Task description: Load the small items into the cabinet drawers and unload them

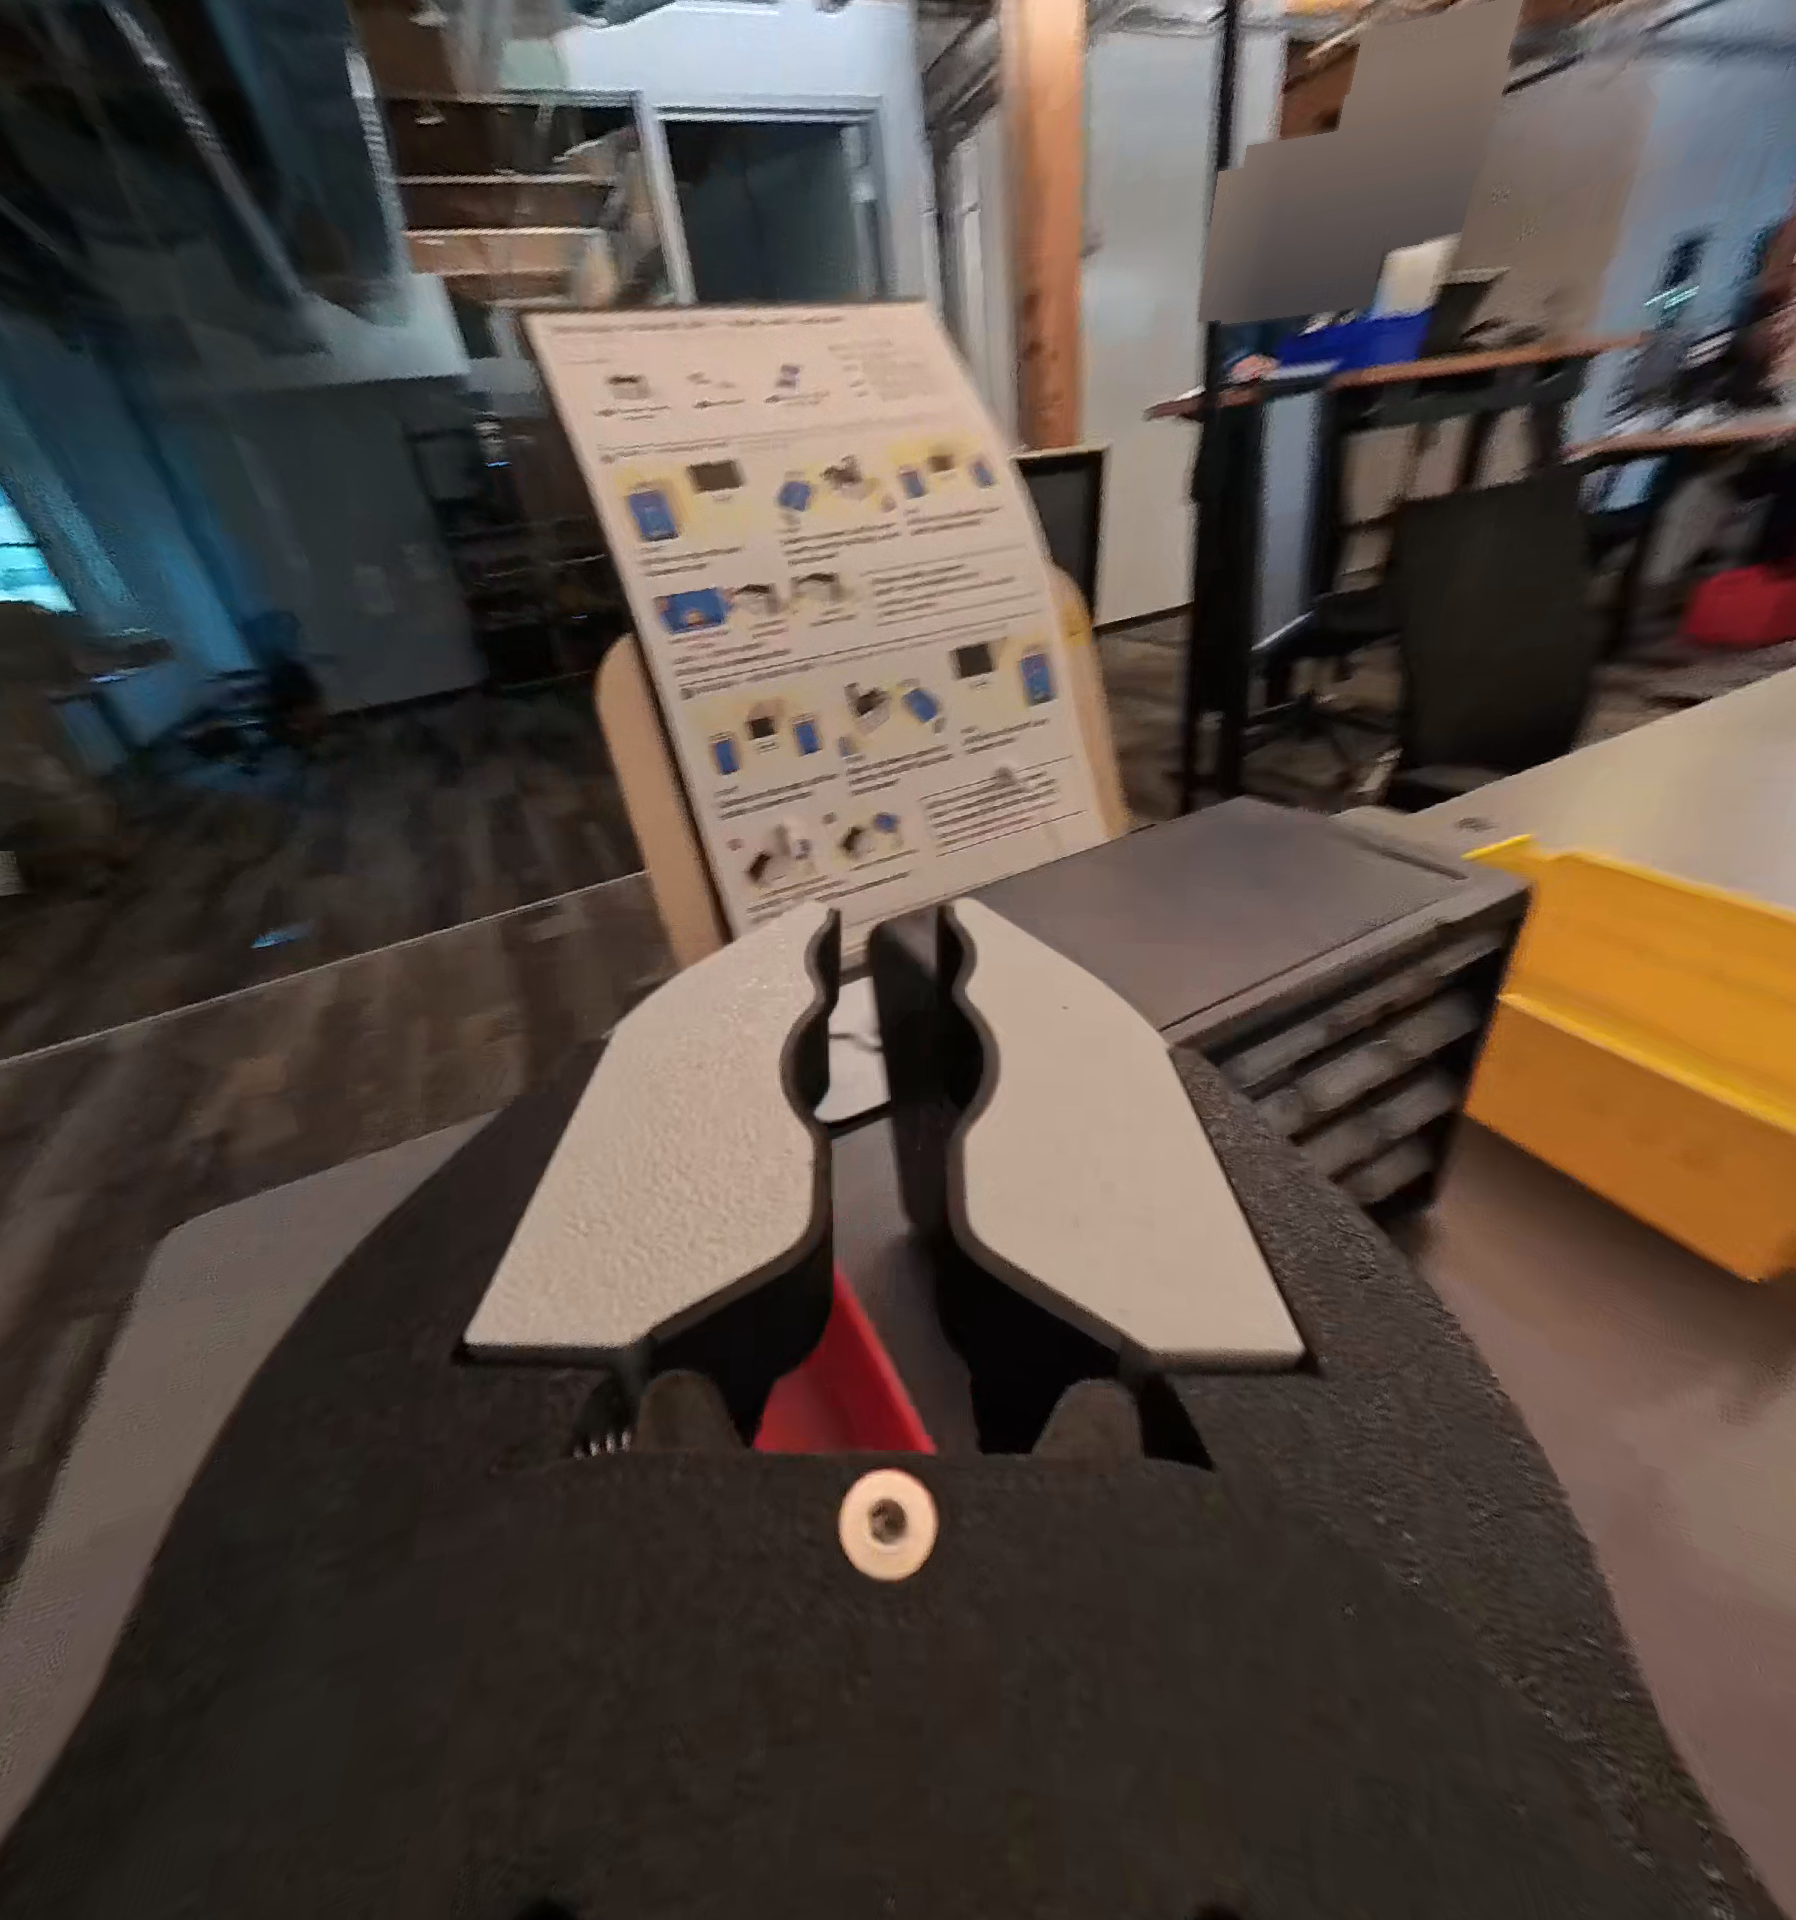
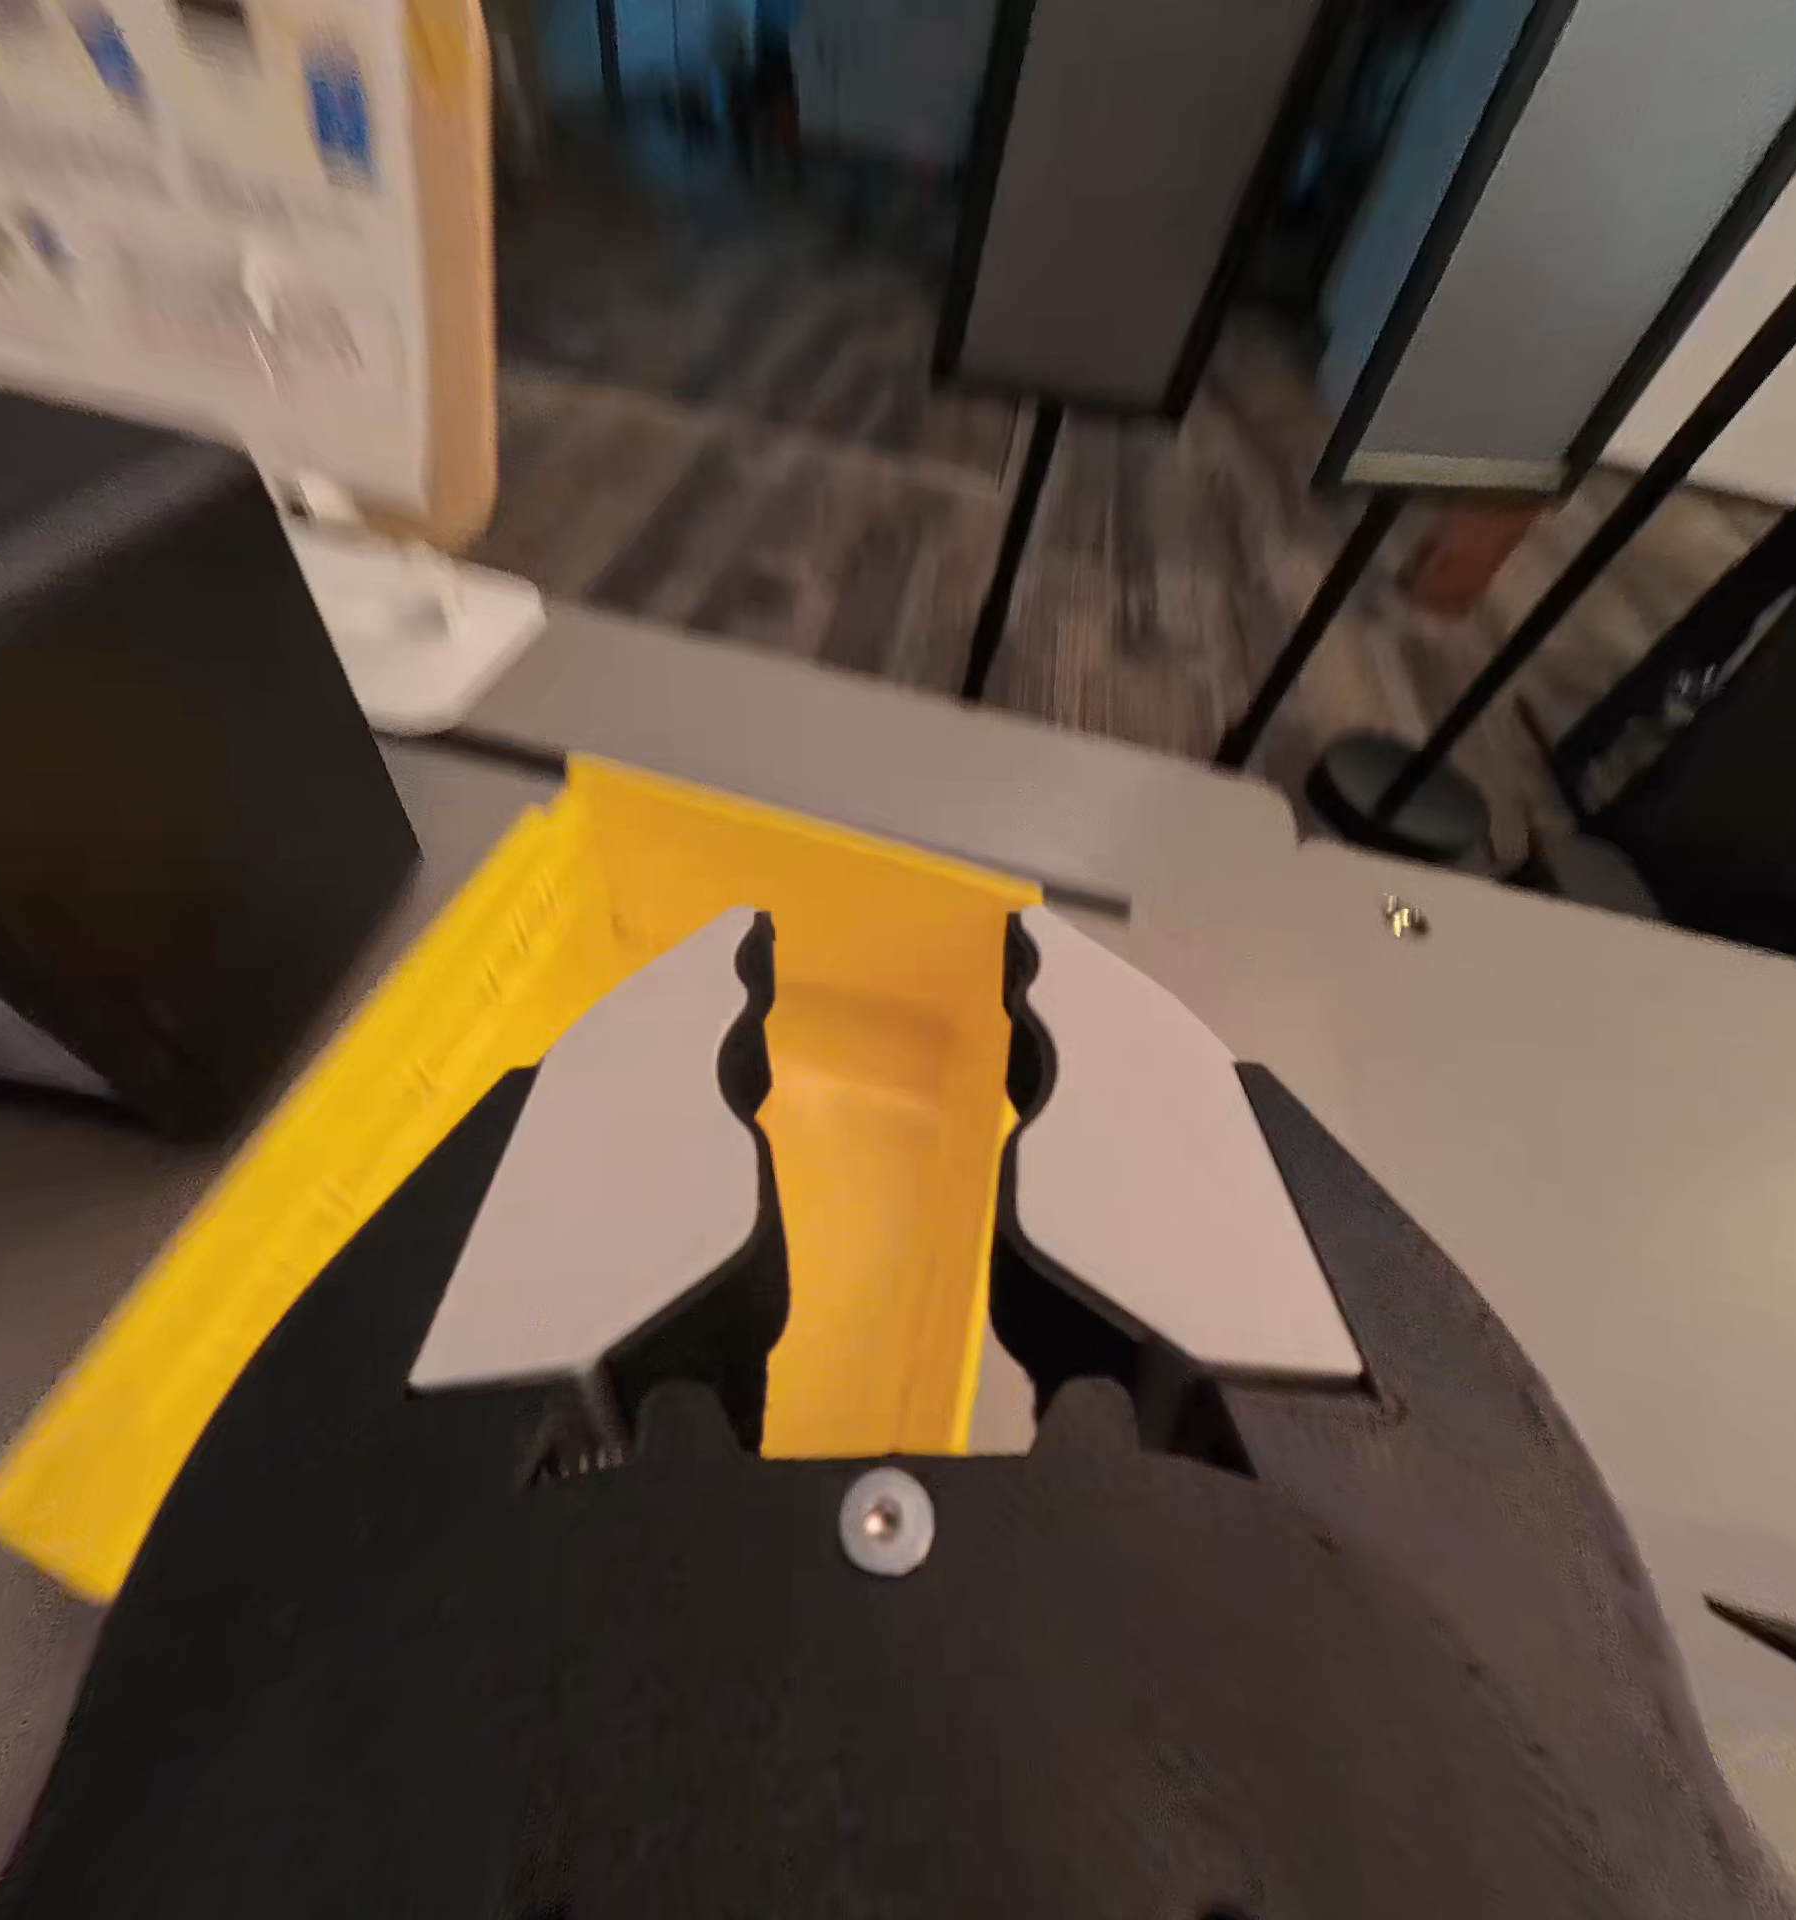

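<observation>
Left jaws: the left gripper [image 1: 883, 935] pinches a thin black panel [image 1: 899, 1039] standing on edge between the fingers; a red piece [image 1: 840, 1392] shows lower in the gap. What the panel is, I cannot tell.
Right jaws: the right gripper [image 2: 886, 920] is spread, nothing between the fingers, hanging over the open yellow bin [image 2: 852, 873].
Bin: appears empty where its floor shows; its long axis runs near to far, in line with the right jaws. In the left view the yellow bin [image 1: 1652, 1039] lies to the right, just beside the cabinet.
Cabinet: the black cabinet [image 1: 1289, 914] sits just right of and beyond the left jaws, its drawer fronts [image 1: 1382, 1081] facing right toward the bin. All look closed, though blur makes this uncertain.
Key relation: the left gripper is nearer the cabinet; the right is nearer the bin.
Small items: a tiny metal piece [image 2: 1403, 916] lies on the table [image 2: 1496, 1143], far right of the bin, well apart from both jaws.
Around: a picture board [image 1: 821, 623] stands behind the cabinet.
In the way: the bin sits close against the drawer fronts, likely crowding any pull-out.
</observation>
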